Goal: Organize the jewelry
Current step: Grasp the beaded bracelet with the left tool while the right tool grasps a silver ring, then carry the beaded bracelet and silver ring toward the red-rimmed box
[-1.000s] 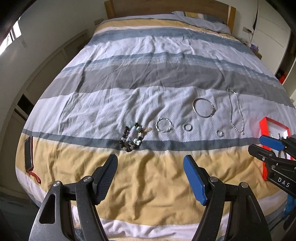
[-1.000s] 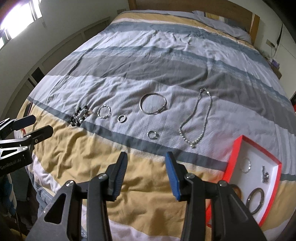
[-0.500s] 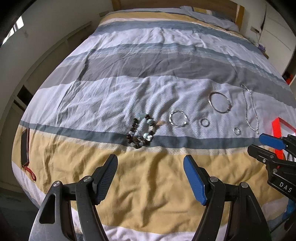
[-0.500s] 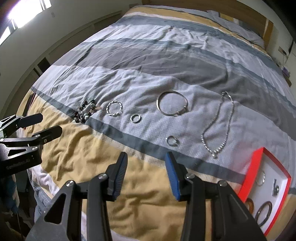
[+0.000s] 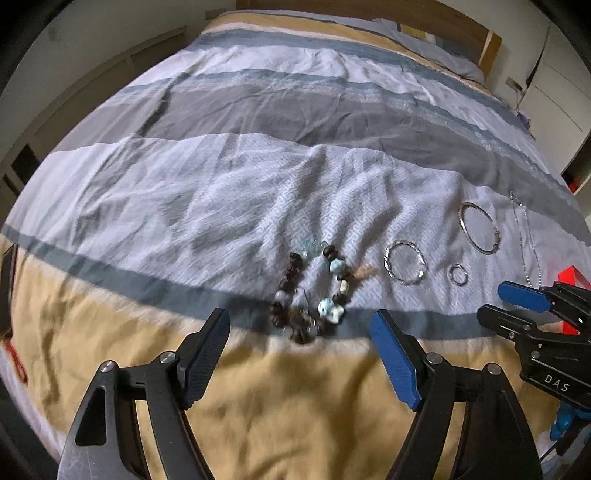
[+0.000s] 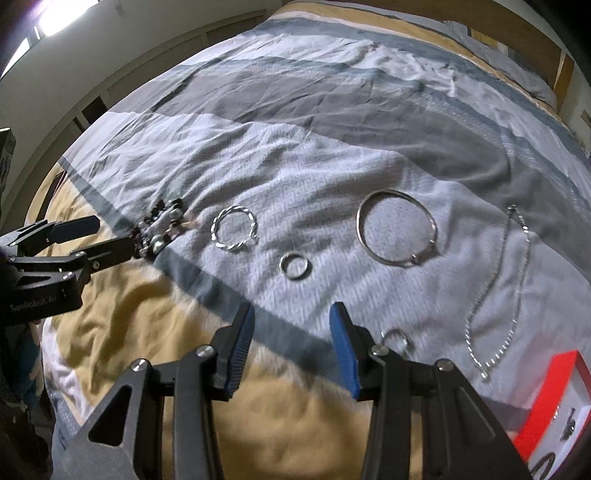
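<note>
Left gripper [image 5: 299, 332] widening, empty, beaded bracelet [image 5: 312, 291] just ahead; right gripper [image 6: 291, 332] half-spread, empty. Most jewelry remains on the duvet [image 6: 295, 110] — red box [image 6: 554, 402] apparently part-filled.

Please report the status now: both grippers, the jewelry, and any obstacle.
Left gripper jaws opening, empty, above beaded bracelet. Right gripper jaws open, empty, near small ring. Nothing in the way.

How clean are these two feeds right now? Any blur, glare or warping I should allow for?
Left wrist view: motion blur smears the beaded bracelet and the yellow stripe near the jaws; heavy fisheye bowing of the bed. Right wrist view: window glare blows out the top left; the red box is blurred at the edge, while the twisted ring reads fairly sharp.
</note>
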Available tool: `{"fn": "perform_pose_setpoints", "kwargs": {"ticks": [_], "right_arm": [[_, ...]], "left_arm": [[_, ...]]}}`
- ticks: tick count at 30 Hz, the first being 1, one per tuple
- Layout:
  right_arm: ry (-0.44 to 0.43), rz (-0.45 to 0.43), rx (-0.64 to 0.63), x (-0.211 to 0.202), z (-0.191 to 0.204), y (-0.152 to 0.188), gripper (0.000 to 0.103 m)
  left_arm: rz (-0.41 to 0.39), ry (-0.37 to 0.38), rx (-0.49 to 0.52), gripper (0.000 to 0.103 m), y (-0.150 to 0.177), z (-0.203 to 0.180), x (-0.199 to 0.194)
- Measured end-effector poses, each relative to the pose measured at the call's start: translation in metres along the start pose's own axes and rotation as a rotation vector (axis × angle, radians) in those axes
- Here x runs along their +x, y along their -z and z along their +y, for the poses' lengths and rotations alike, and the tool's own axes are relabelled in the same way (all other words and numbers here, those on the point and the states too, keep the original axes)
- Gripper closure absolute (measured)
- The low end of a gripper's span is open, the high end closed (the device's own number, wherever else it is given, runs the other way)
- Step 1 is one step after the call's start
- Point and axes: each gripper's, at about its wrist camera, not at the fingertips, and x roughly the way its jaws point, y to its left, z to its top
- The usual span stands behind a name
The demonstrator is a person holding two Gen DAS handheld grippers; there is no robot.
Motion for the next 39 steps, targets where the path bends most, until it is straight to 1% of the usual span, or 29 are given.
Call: {"fn": "perform_pose_setpoints", "kwargs": {"ticks": [3, 7, 9, 11, 13, 14, 15, 16, 17, 19, 20, 25, 29, 32, 36, 39], "right_arm": [[-0.004, 0.003, 0.007, 0.013, -0.001, -0.006, 0.062], [-0.012, 0.002, 0.021, 0.025, -0.004, -0.013, 0.062], [-0.017, 0.001, 0.024, 0.029, -0.004, -0.016, 0.063], [-0.023, -0.003, 0.031, 0.032, -0.005, -0.019, 0.063], [-0.028, -0.004, 0.037, 0.034, -0.006, -0.02, 0.067], [-0.028, -0.003, 0.037, 0.035, -0.006, -0.021, 0.072], [-0.027, 0.0, 0.033, 0.036, -0.006, -0.021, 0.08], [-0.026, 0.006, 0.027, 0.037, -0.006, -0.021, 0.084], [-0.028, 0.007, 0.025, 0.037, -0.006, -0.021, 0.084], [-0.037, 0.01, 0.02, 0.036, -0.006, -0.021, 0.084], [-0.041, 0.01, 0.02, 0.035, -0.005, -0.021, 0.084], [-0.06, -0.009, 0.011, 0.018, -0.002, -0.016, 0.084], [-0.056, -0.03, 0.001, -0.003, -0.001, -0.009, 0.084], [-0.048, -0.044, 0.012, -0.022, -0.007, 0.0, 0.084], [-0.029, -0.068, 0.055, -0.05, -0.027, 0.018, 0.084], [-0.003, -0.092, 0.104, -0.076, -0.051, 0.035, 0.084]], "left_arm": [[0.012, 0.016, 0.006, 0.025, -0.005, 0.002, 0.015], [0.03, 0.0, 0.028, 0.026, -0.009, 0.002, 0.034], [0.04, 0.001, 0.02, 0.037, -0.009, 0.004, 0.041], [0.04, 0.005, 0.014, 0.042, -0.009, 0.006, 0.044], [0.032, 0.004, 0.016, 0.051, -0.009, 0.005, 0.044], [0.029, 0.003, 0.019, 0.059, -0.009, 0.004, 0.044], [0.027, 0.002, 0.024, 0.068, -0.009, 0.003, 0.044], [0.025, 0.003, 0.027, 0.075, -0.009, 0.003, 0.044], [0.025, 0.009, 0.031, 0.079, -0.009, 0.001, 0.045], [0.021, 0.009, 0.033, 0.083, -0.008, 0.0, 0.044], [0.02, 0.014, 0.034, 0.088, -0.008, -0.002, 0.043], [0.002, 0.015, 0.04, 0.089, -0.007, -0.005, 0.025], [-0.012, 0.012, 0.049, 0.09, -0.003, -0.009, 0.005], [-0.02, 0.026, 0.06, 0.09, -0.001, -0.019, -0.01], [-0.028, 0.068, 0.103, 0.09, 0.001, -0.047, -0.029], [-0.031, 0.118, 0.143, 0.09, 0.0, -0.078, -0.04]]}}
